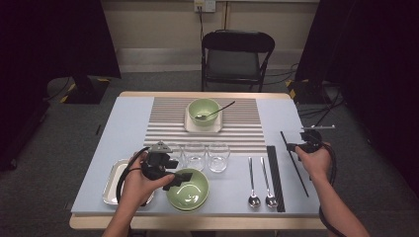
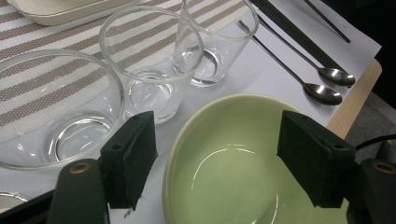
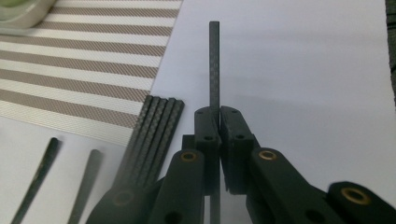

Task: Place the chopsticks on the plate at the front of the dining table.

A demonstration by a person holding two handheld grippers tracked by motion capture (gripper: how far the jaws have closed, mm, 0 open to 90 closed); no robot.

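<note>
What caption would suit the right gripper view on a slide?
Right gripper, fingers shut on a single black chopstick, beside the bundled chopsticks on the table.

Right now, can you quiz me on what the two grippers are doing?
1. True or false: the right gripper is shut on a chopstick.
2. How many glasses stand in the row beside the left gripper?
3. The left gripper's open jaws sit over: A a spoon, B the green bowl, C the tray.

Key: 1 true; 2 three; 3 B.
</note>
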